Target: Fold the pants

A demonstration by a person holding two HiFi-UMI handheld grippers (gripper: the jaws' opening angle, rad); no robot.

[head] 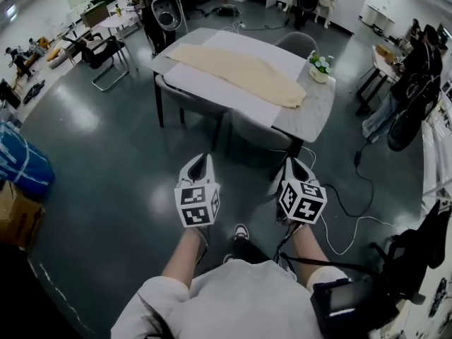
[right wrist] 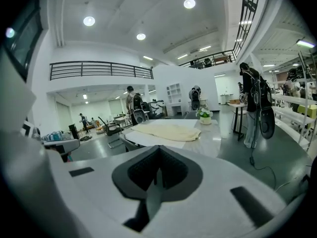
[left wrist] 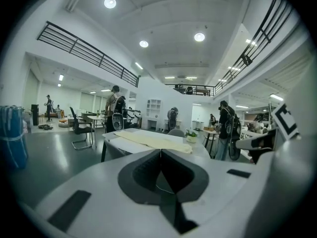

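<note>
Glossy dark-grey floor (head: 120, 154) spreads through this big open hall. Nearest to me stands a person in a pale shirt, both arms held out ahead over bare floor.

The white plastic left gripper (head: 200, 159), with its black-and-white marker cube, has its dark jaws pressed flat together and nothing between them. The matching right gripper (head: 293, 162) beside it is closed just as tight and just as empty. Both point towards the table and are well short of it.

Off to the near left a blue wrapped bundle (head: 21, 164) sits on the floor, with a brown cardboard box (head: 14, 214) just nearer than it.

Farther on is the grey stone-look table (head: 311, 115) on black legs. Two grey upholstered chairs (head: 185, 99) are pushed in under its near side.

A white rectangular sheet (head: 205, 90) covers most of the top. The cream fabric pants (head: 240, 73) lie flat and unfolded on it, stretched from the far left corner down towards the near right edge. A small white pot of green leaves and white flowers (head: 319, 66) stands on the bare tabletop near the right end of the pants, apart from them.

Beyond the table, a person with a black backpack (head: 413, 83) stands at the far right. Desks and a black chair (head: 106, 51) fill the far left.
</note>
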